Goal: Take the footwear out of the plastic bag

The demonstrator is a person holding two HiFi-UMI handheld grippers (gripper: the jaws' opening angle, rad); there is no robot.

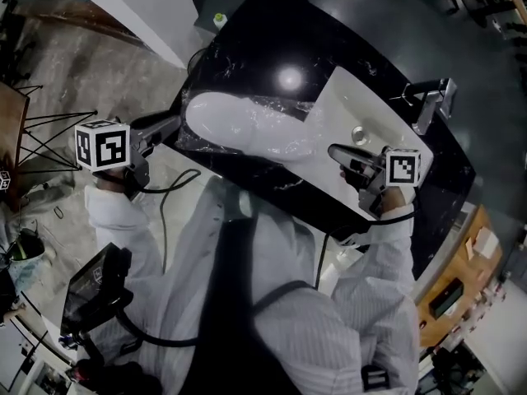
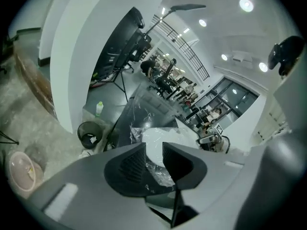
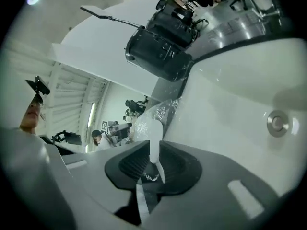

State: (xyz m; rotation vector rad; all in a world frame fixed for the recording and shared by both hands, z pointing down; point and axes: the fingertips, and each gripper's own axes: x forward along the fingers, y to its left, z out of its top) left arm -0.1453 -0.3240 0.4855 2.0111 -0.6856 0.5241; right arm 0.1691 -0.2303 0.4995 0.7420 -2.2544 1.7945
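Observation:
A white footwear (image 1: 239,122) lies in a clear plastic bag (image 1: 284,105) on the black marble counter (image 1: 247,31), its right end at the sink's rim. My left gripper (image 1: 175,124) is at the bag's left end. In the left gripper view its jaws (image 2: 153,152) stand apart, with crumpled film (image 2: 160,174) and the white footwear (image 2: 160,138) showing in the gap. My right gripper (image 1: 333,151) is at the bag's right end. In the right gripper view (image 3: 154,150) a narrow white strip (image 3: 154,145) runs between the parted jaws towards the bagged footwear (image 3: 146,126).
A white sink basin (image 1: 375,97) with a drain (image 1: 360,132) and a chrome faucet (image 1: 432,101) fills the counter's right part. A small bottle (image 1: 219,20) stands at the counter's far corner. A black waste bin (image 2: 90,134) sits on the floor beside the counter.

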